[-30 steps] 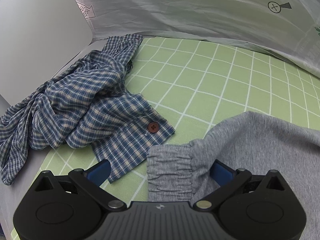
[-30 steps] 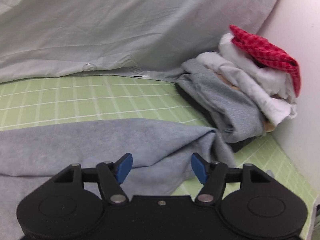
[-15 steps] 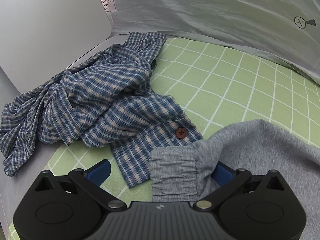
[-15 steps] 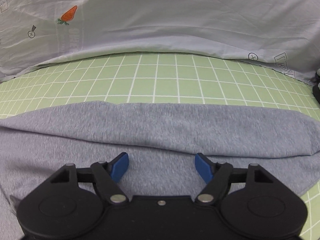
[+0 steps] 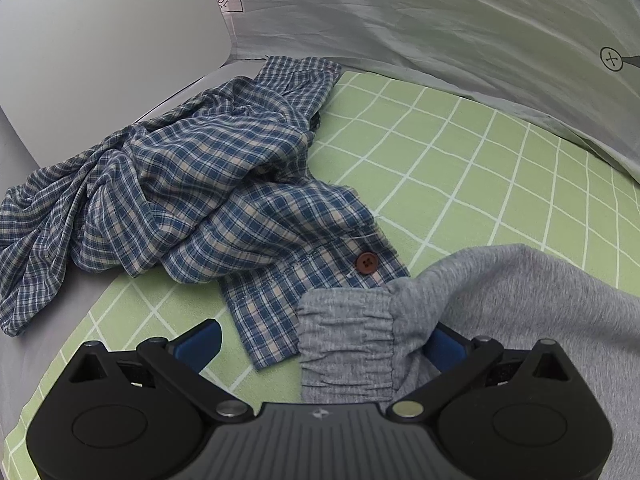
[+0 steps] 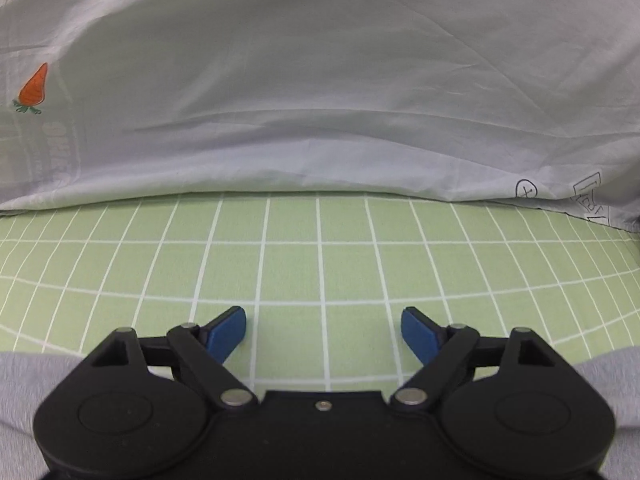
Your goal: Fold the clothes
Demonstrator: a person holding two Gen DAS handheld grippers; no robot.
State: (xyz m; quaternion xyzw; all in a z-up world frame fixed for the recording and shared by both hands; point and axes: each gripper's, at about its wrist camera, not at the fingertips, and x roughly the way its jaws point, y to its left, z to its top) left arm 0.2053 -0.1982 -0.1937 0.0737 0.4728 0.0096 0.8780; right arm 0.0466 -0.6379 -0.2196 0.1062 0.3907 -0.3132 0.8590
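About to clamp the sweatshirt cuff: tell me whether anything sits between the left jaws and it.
Nothing visible does. The grey ribbed cuff already lies between the open jaws of the left gripper. The plaid shirt lies partly under the cuff's edge, so it could get pinched too.

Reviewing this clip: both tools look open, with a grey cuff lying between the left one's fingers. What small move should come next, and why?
Probably shut the left tool on the grey garment's gathered cuff. Its jaws stand wide open, with the cuff lying between them and overlapping the blue plaid shirt. The right tool is open over bare green grid sheet, holding nothing, so the left is better placed to start.
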